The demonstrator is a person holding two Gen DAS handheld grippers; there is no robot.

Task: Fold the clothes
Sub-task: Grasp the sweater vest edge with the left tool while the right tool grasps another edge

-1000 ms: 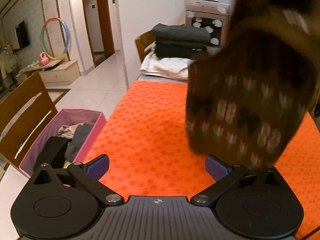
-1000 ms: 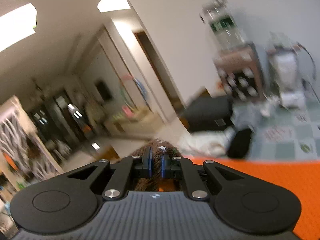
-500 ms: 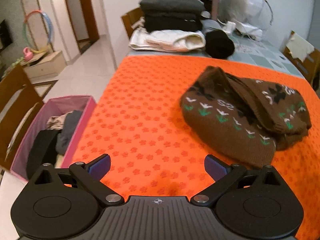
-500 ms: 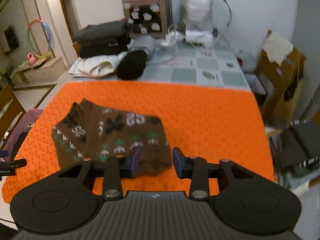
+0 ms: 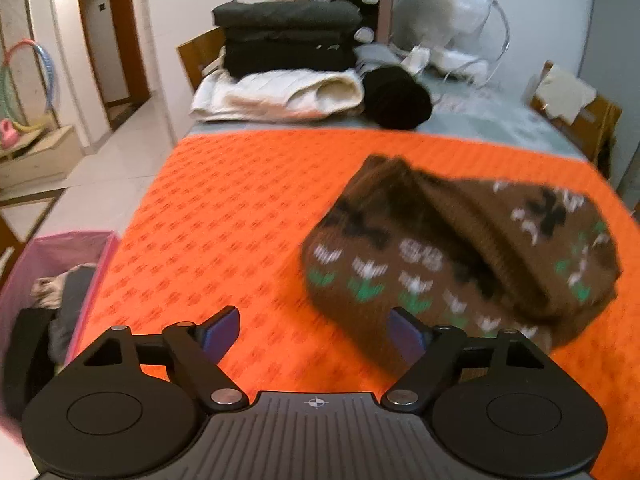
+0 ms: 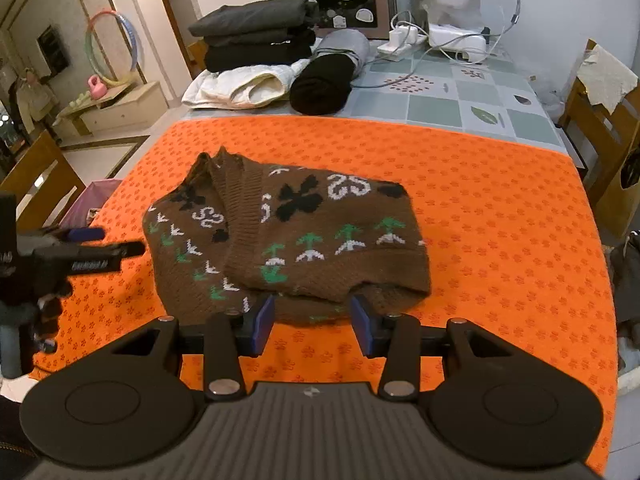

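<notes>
Now | brown sweater just ahead of right hand-held gripper | jaws opening, nothing between them

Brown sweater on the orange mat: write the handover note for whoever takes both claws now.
Left claw: empty, jaws closing, nothing but mat between them, just left of the brown sweater.
Right claw: empty, jaws opening, at the sweater's near hem, not gripping.
Sweater: lies bunched and rumpled on the orange mat, not held.
Done: folded stack sits at the far end of the table; more clothes wait in the pink bin.
Left: spread the sweater flat, fold it, add it to the stack.
</notes>
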